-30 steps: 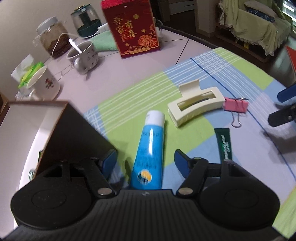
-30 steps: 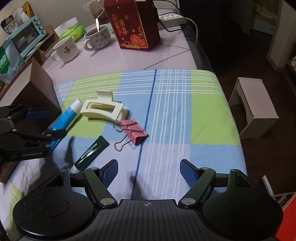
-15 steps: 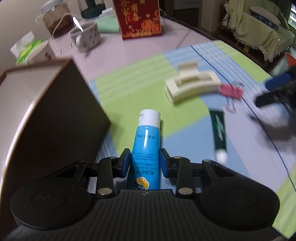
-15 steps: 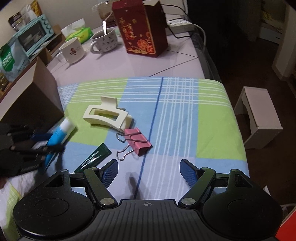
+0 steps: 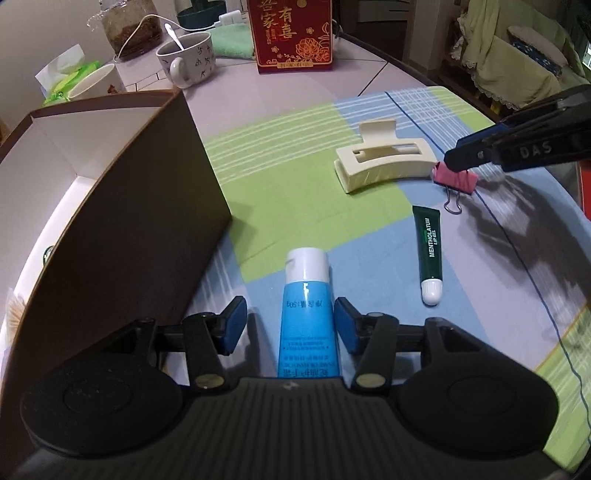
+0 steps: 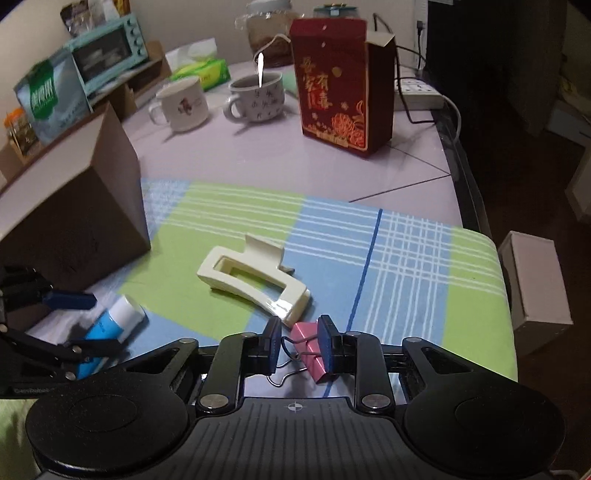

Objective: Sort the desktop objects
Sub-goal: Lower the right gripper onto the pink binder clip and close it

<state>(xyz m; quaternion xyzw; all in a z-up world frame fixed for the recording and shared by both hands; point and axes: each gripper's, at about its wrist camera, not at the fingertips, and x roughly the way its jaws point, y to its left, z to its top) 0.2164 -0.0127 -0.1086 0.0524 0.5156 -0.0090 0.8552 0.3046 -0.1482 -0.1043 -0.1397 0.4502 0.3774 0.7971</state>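
Claws over tube and clip.
Blue tube [image 5: 307,314] lies lengthwise, white cap away, between my released left claw [image 5: 290,325]; my right claw [image 6: 300,345] pinches the pink binder clip [image 6: 308,341].

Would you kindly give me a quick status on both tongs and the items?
Left tongs open astride blue tube. Right tongs closing around pink binder clip. Cream hair claw touching the clip; brown box beside the tube.

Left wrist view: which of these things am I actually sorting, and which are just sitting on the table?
To sort: blue tube between the left gripper fingers; pink binder clip in the right gripper; cream hair claw; green lip gel tube; brown box, likely the bin.

Just lying about: red carton, two mugs, tissue pack, glass jar.
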